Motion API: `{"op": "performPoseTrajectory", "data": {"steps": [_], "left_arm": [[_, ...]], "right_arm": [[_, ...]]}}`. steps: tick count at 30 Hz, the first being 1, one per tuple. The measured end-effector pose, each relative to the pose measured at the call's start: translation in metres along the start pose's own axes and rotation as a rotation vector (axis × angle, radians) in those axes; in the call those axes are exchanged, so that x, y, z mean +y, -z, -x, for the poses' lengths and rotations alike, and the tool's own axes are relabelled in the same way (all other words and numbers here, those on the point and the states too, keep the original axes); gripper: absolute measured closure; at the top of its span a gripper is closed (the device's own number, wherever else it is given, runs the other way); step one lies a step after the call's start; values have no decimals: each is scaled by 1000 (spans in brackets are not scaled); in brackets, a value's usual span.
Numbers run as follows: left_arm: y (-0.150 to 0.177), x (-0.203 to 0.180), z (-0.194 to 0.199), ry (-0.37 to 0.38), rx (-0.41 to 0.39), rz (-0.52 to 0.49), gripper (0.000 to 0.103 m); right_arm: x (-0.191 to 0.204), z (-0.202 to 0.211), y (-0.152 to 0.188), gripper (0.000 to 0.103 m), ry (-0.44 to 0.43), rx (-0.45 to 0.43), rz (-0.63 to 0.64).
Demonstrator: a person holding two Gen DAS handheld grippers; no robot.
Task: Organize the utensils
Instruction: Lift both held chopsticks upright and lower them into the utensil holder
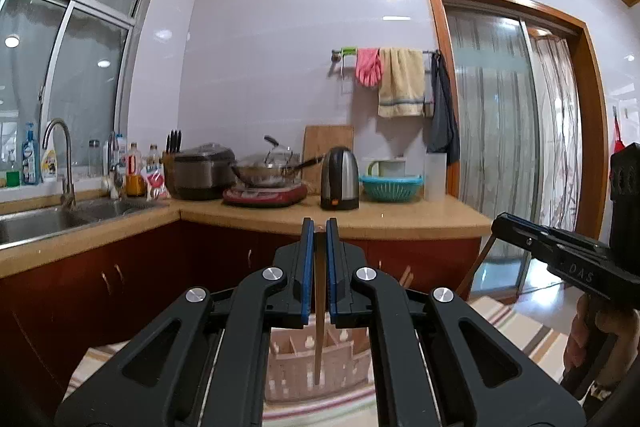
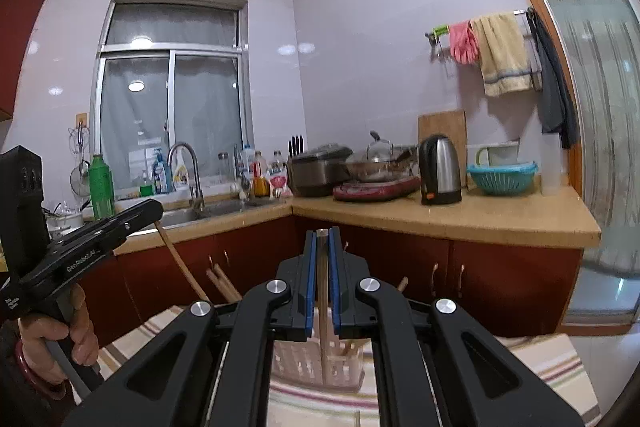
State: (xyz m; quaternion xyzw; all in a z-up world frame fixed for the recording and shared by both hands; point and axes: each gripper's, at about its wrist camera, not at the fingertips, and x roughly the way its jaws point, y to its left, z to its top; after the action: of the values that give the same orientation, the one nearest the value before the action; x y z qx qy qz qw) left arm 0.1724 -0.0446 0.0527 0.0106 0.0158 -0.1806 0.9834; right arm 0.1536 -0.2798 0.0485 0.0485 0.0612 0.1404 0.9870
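Left gripper (image 1: pixel 320 227) jaws nearly closed, pinching a wooden chopstick (image 1: pixel 319 327); long axis near vertical, lower tip hanging over the pink slotted utensil holder (image 1: pixel 292 367). Right gripper (image 2: pixel 323 237) jaws likewise clamped on a second chopstick (image 2: pixel 322 331), upright, lower end down inside the holder (image 2: pixel 296 359). More chopsticks (image 2: pixel 224 285) stick up from the holder, leaning left. Holder sits on a striped cloth (image 2: pixel 540 359) covering the desk. Both grippers level, facing the kitchen counter (image 1: pixel 400 219), side by side, apart.
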Motion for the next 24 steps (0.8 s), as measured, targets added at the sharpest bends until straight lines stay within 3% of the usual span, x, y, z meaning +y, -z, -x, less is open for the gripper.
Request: {"op": "performPoseTrajectory", "data": {"steps": [13, 24], "left_arm": [[-16, 9, -38, -73, -73, -37, 96], [26, 32, -83, -117, 22, 19, 97]], "right_arm": [[-5, -43, -18, 96, -8, -62, 6], [-18, -96, 17, 96, 8, 19, -17]]}}
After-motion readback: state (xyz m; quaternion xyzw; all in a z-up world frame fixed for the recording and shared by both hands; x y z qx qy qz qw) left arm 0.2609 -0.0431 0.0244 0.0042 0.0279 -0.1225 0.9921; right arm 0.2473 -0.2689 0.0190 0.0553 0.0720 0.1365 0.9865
